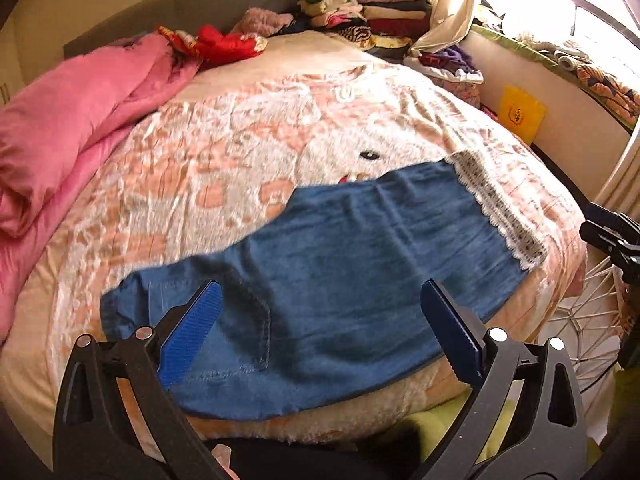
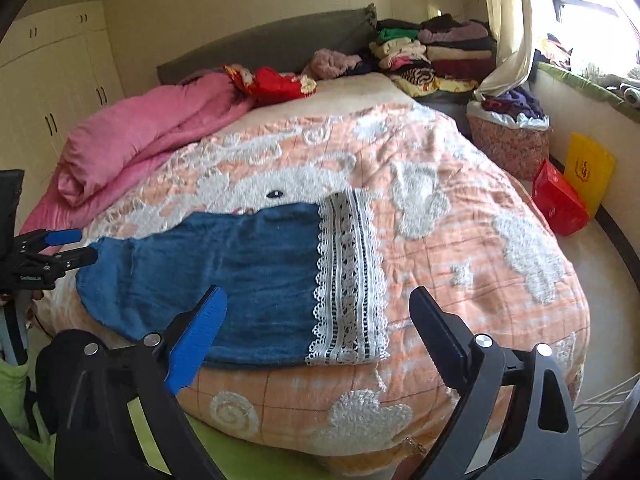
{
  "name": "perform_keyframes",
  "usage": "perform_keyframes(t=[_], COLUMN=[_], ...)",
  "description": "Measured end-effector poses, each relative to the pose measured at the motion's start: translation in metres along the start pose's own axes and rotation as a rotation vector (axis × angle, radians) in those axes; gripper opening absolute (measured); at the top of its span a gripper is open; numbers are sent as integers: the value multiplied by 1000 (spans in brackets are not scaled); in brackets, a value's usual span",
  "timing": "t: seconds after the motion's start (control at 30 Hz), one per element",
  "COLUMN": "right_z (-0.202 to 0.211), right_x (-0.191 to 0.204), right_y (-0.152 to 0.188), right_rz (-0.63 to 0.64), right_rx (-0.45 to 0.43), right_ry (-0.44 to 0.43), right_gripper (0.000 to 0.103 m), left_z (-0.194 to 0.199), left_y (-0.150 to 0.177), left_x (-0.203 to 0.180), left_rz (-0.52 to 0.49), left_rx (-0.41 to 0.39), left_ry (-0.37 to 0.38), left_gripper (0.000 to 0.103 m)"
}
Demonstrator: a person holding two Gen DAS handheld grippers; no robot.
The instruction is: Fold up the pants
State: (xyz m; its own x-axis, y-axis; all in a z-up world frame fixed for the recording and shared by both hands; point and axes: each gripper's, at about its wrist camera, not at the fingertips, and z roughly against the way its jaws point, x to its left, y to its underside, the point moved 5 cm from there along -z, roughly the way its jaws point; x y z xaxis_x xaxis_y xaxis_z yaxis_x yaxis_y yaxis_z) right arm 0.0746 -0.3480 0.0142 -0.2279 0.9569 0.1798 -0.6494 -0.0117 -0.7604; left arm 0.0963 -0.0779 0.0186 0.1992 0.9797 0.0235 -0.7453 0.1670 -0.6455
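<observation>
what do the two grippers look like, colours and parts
Both match: the left gripper and the right gripper have black angular plastic arms with triangular cutouts and round silver pivot pins. Each carries two flat, ribbed blue pads; one looks bright blue, the other darker in shade. No cables or sleeves are visible.

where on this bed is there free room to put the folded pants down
Free: the bedspread right of the lace hem, out to the bed's edge, and the stretch between the denim pants and the pink quilt. Crowded: the head end, with the stacked clothes and a red cloth. Both the left gripper and right gripper are open, holding nothing.
</observation>
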Motion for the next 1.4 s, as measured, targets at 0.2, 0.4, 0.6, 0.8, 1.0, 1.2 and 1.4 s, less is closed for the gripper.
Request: perform_keyframes(t=[0.2, 0.4, 0.6, 0.8, 1.0, 1.2, 1.4], right_z=[17, 29, 30, 24, 5, -33, -55], right_x=[-6, -15, -26, -37, -41, -37, -36], right_y=[-6, -11, -11, -9, -3, 9, 20], right_rz=[-8, -10, -23, -46, -56, -59, -68], right_rx=[-41, -72, -74, -63, -21, 70, 108], right_ry=[6, 23, 43, 50, 29, -3, -19], right_gripper=[92, 92, 92, 92, 92, 92, 92], left_z=[2, -7, -21, -42, -72, -109, -146], left_y=[-24, -52, -76, -92, -104, -114, -118], left_x=[-19, -39, -58, -74, -85, -98, -107], left_rz=[-42, -82, -126, -168, -181, -204, -204], left_rx=[-27, -42, -46, -39, -12, 19, 63], left_ry=[18, 42, 62, 79, 118, 183, 229], left_gripper=[93, 93, 93, 93, 93, 93, 93])
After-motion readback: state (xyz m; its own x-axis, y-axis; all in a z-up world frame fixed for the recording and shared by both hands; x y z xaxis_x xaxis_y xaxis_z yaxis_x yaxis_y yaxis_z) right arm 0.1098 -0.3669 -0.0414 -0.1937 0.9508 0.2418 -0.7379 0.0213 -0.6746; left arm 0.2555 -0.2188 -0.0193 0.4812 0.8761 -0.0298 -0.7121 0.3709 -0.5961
